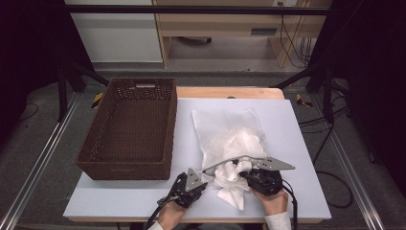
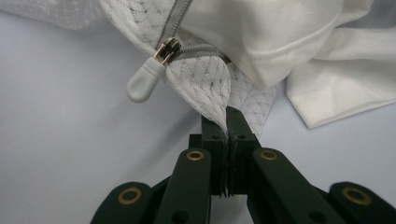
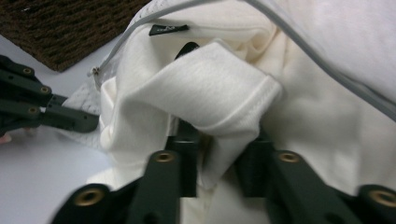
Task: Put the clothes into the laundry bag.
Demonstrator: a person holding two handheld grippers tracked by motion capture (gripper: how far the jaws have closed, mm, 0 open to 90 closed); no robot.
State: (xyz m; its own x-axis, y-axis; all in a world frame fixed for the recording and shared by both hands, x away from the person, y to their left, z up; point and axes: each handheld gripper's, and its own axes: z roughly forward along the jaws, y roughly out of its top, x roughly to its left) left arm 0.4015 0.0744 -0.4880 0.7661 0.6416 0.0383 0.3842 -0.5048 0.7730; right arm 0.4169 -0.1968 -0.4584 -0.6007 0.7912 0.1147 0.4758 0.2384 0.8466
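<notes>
High view, contents by size.

Table [image 1: 297,124]: pale sheet over a wooden top; it bears everything listed and gives a flat bed for working the bag.

Basket [image 1: 91,158]: brown woven, rectangular, at the table's left, just beside the bag but apart from it. Nothing lies in it; it looks set there to take the packed bag or the laundry, though which one cannot be told.

Mesh laundry bag [image 1: 218,125]: white net, lying flat at centre, mouth turned toward the person so both grippers can reach it. Its grey zip stands open.

White garment [image 1: 230,184]: partly inside the bag, partly spilled out of the mouth onto the near table edge. A black label shows at its collar in the right gripper view.

Right gripper [image 3: 219,163]: at the bag's mouth, jaws narrowed around a hemmed fold of the garment [image 3: 205,88]; judged a grip for moving the cloth through the opening.

Left gripper [image 2: 229,128]: jaws pressed fully together on the net corner of the bag [image 2: 205,84], judged to pin the mouth taut while the other works.

Zip pull [image 2: 145,80]: grey tab, hanging loose just beside that pinched corner, untouched.
</notes>
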